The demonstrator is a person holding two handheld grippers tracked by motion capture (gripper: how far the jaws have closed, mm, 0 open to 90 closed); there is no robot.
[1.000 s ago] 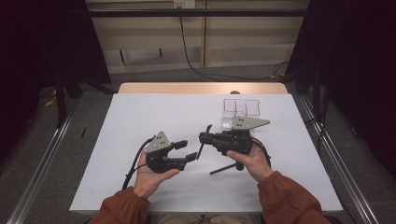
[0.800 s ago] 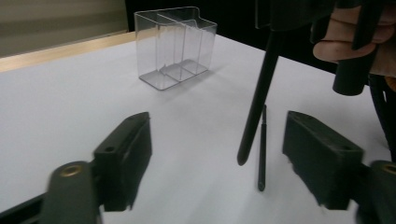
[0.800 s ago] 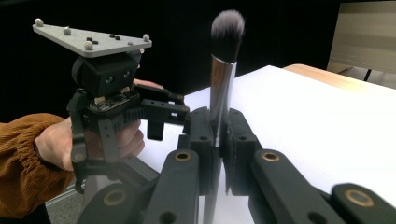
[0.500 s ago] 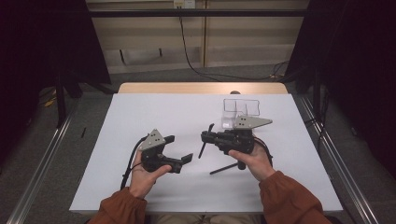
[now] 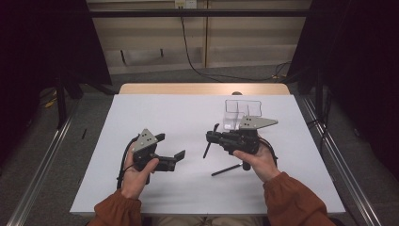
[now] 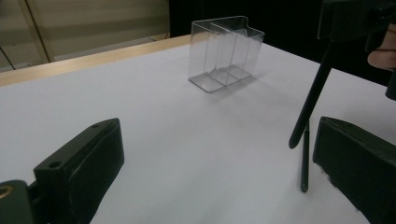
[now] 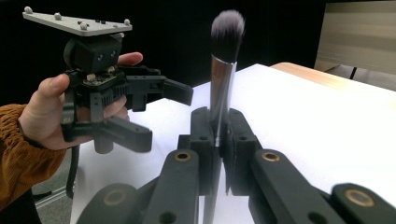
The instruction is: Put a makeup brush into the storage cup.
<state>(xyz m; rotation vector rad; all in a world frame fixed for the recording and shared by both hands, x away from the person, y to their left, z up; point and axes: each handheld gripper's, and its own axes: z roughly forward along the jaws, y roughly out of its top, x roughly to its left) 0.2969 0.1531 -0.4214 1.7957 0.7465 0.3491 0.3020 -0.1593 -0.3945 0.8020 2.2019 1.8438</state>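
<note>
On the white table (image 5: pixel 197 122) the count is short: two grippers, two brushes, one clear box. Farthest left in the high view, the left gripper (image 5: pixel 170 149) sits in the person's left hand (image 5: pixel 134 176) with its jaws spread wide and nothing between them; they have just been opening; in the left gripper view the two black jaws stand far apart over bare table. Next to the right comes the first brush (image 5: pixel 210 140), a makeup brush pinched in the right gripper (image 5: pixel 210 137), whose jaws are clenched on its metal ferrule; in the right gripper view the brush (image 7: pixel 223 65) stands upright between the pads, its soft grey-tipped head well above the fingertips and its handle running down below them. The second brush (image 5: pixel 227 170) lies flat on the table just below that gripper, near the person's right hand (image 5: pixel 258 159), touched by neither gripper; in the left gripper view its dark handle (image 6: pixel 305 156) lies just beside the right-side jaw. Farther right and back stands the clear box (image 5: pixel 242 113), divided into compartments, partly behind the right gripper's grey plate.
</note>
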